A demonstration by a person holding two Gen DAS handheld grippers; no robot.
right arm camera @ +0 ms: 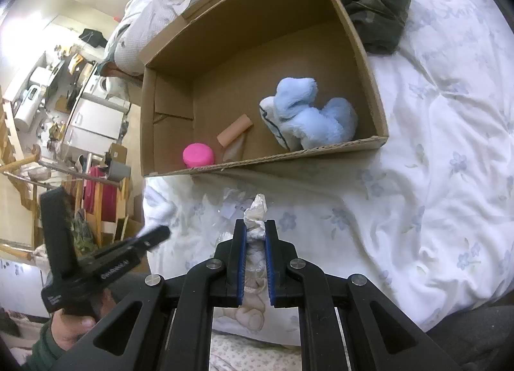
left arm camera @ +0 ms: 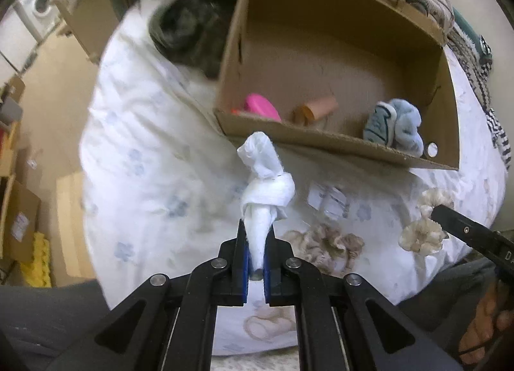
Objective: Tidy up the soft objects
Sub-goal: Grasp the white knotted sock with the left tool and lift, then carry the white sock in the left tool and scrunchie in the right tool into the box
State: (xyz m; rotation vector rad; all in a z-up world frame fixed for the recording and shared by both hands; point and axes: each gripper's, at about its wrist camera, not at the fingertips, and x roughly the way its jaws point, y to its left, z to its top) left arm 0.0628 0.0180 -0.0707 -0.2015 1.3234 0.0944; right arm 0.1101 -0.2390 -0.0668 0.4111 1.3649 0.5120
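My left gripper is shut on a knotted white cloth and holds it above the bed, just short of the near wall of an open cardboard box. My right gripper is shut on a cream ruffled scrunchie, which also shows in the left wrist view. The box holds a light blue plush toy, a pink round lid and a cardboard tube. A beige scrunchie lies on the bed below the left gripper.
The white floral duvet covers the bed. Dark clothing lies behind the box. A small plastic packet lies in front of the box. Cardboard boxes stand on the floor to the left.
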